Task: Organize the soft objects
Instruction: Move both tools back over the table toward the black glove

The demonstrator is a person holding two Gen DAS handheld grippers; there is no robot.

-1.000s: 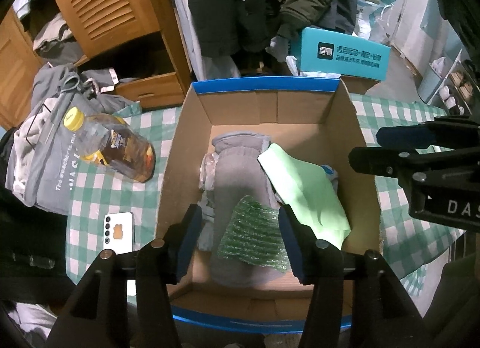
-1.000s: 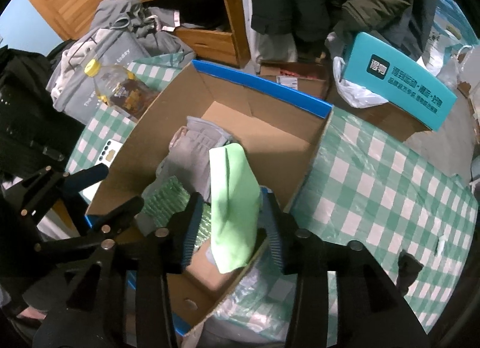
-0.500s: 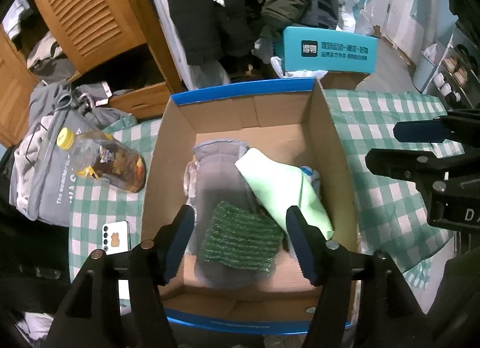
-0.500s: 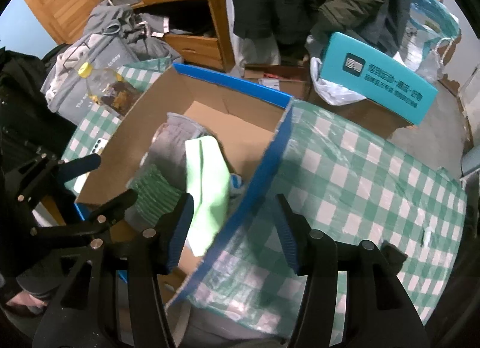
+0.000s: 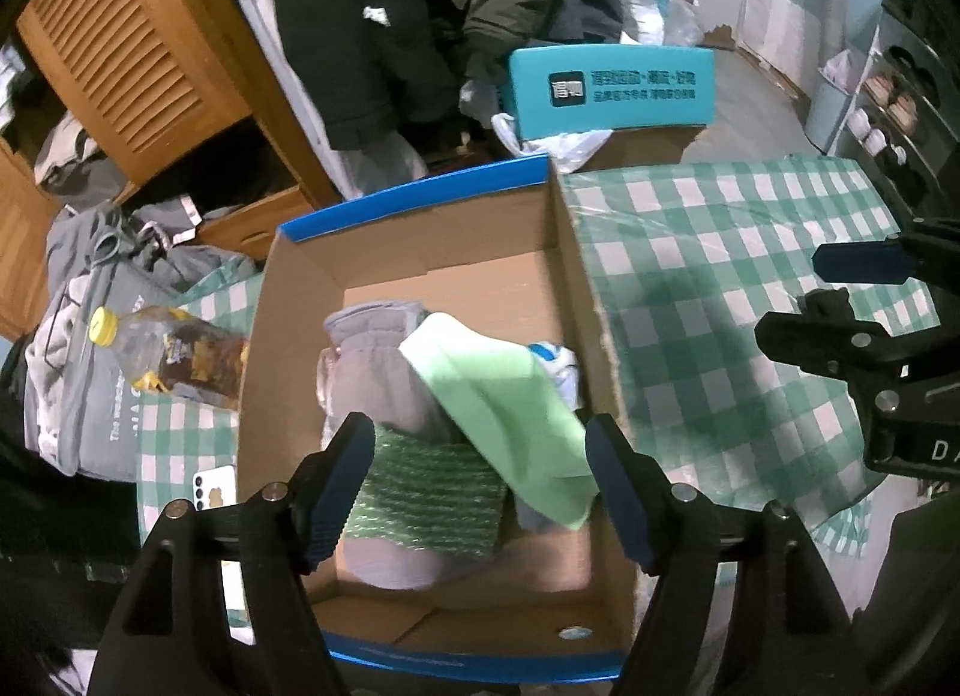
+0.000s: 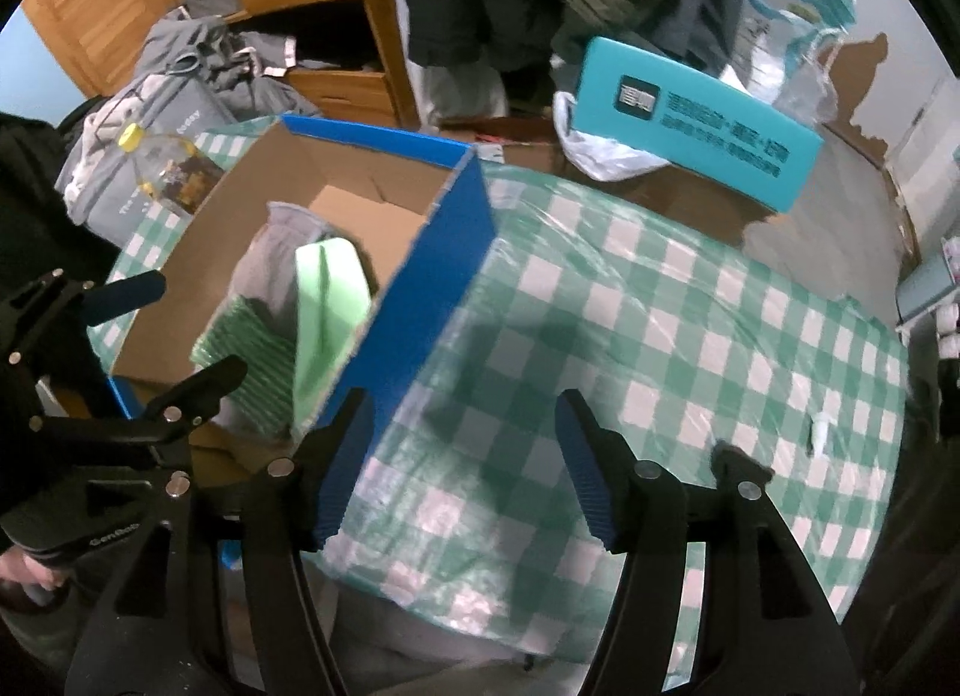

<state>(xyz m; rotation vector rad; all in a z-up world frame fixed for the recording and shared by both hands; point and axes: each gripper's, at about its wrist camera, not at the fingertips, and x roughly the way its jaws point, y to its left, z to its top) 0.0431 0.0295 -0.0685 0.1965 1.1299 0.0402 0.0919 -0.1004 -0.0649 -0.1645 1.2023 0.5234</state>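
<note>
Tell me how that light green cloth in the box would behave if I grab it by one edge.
The light green cloth drapes over the grey garment and sags at its near corner, so it is probably floppy and would hang limp. It looks thin, so likely light. It overlaps the green textured pad, which might shift as the cloth lifts.

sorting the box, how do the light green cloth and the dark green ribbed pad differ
The light green cloth is smooth, pale and draped at a slant; the dark green ribbed pad is ridged, darker and lies flatter, partly under the cloth's edge. Both rest on grey fabric inside the cardboard box.
</note>
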